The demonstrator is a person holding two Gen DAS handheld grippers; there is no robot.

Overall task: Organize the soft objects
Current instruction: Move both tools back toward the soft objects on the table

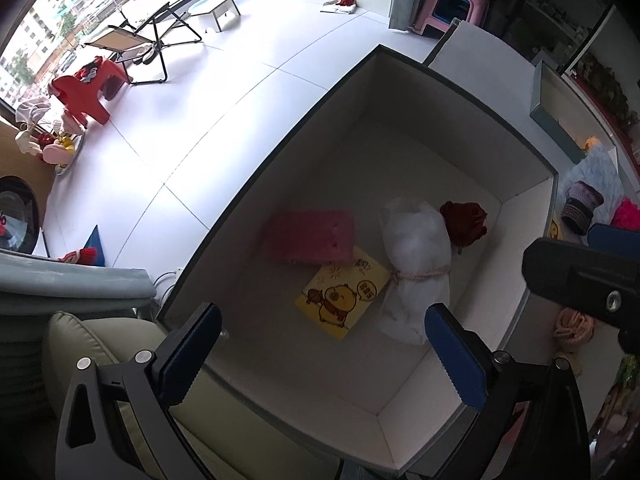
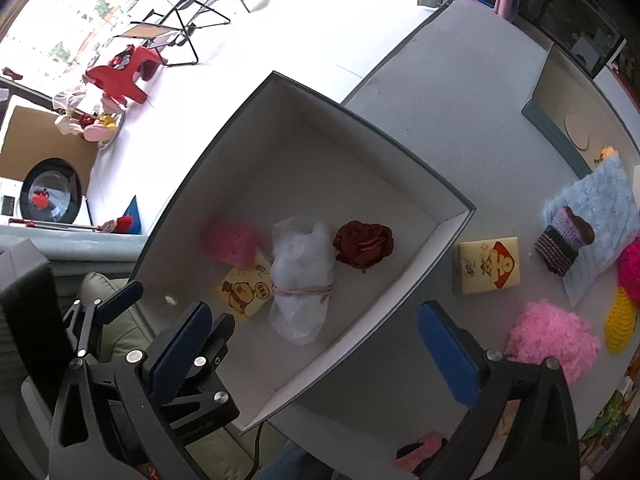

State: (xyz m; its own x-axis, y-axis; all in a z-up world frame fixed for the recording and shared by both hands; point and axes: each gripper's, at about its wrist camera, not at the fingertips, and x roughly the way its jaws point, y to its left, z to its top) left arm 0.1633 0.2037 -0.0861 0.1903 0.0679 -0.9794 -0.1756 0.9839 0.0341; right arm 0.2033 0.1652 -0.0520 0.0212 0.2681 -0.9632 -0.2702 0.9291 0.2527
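Both my tongs, left gripper (image 1: 324, 350) and right gripper (image 2: 316, 350), gape wide, holding nothing. Inside the box (image 1: 524, 200), the white bundle (image 1: 416, 264) lies mid-floor, red flower (image 1: 464, 222) touching it, near the far wall.

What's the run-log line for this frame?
left gripper: open, empty | right gripper: open, empty | box: white bundle, red flower inside

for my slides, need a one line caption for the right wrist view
Open right gripper above a box holding a white tied bundle, red rose and pink sponge.
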